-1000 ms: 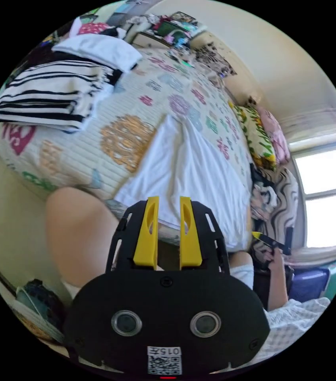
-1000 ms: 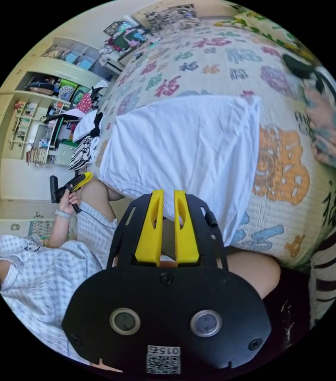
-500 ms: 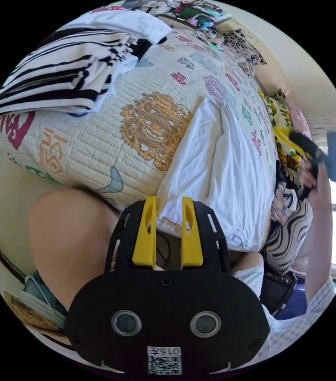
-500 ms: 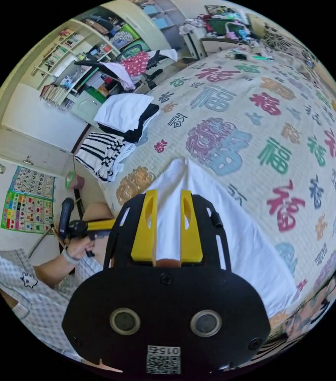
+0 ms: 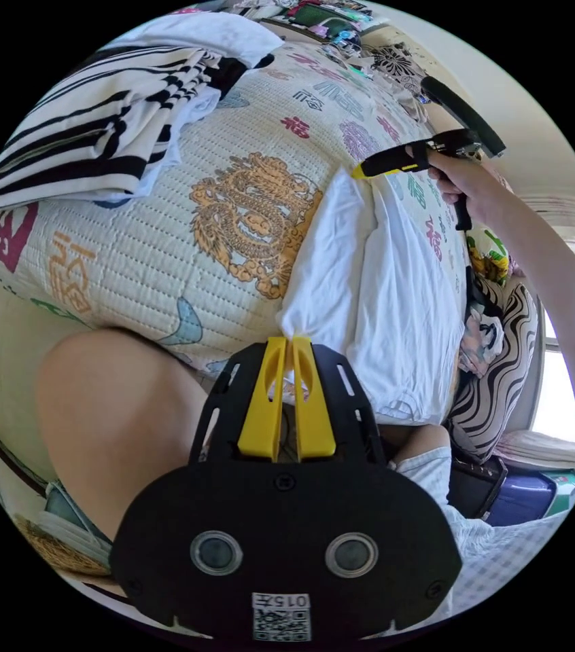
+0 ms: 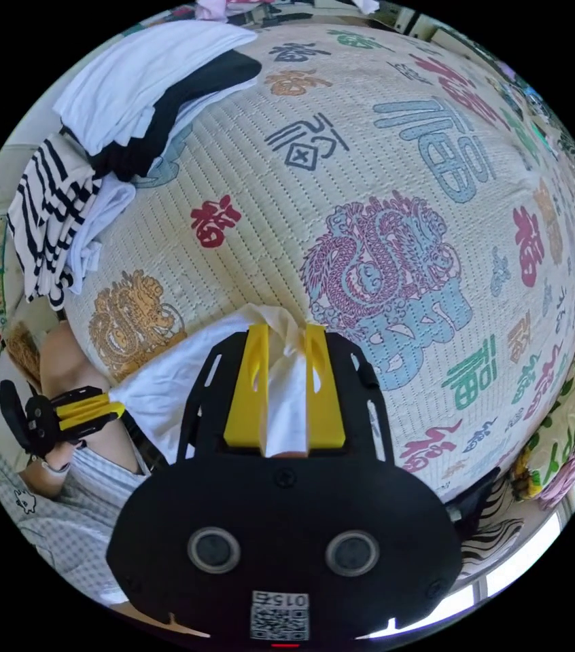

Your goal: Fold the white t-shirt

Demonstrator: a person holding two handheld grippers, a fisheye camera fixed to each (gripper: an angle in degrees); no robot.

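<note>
The white t-shirt [image 5: 382, 285] lies folded into a long strip on the patterned quilt [image 5: 165, 224]. My left gripper [image 5: 286, 341] is shut on the strip's near corner at the bed edge. In the right gripper view it [image 6: 112, 409] appears at the lower left, pinching that same corner. My right gripper [image 6: 285, 334] is at the far end of the shirt [image 6: 165, 387], open, with bunched white cloth between its jaws. The left gripper view catches it [image 5: 362, 171] from the side, held in a hand [image 5: 461, 180].
A striped folded garment [image 5: 83, 129] and a white-and-black stack [image 6: 145, 75] sit at the bed's end. Patterned pillows [image 5: 491, 339] lie beside the shirt. The person's knee [image 5: 111, 414] presses against the bed edge. The open quilt [image 6: 382, 156] stretches beyond the shirt.
My left jaws have closed on the shirt's near corner. My right gripper has swung out to the shirt's far end, and cloth now sits between its jaws.
</note>
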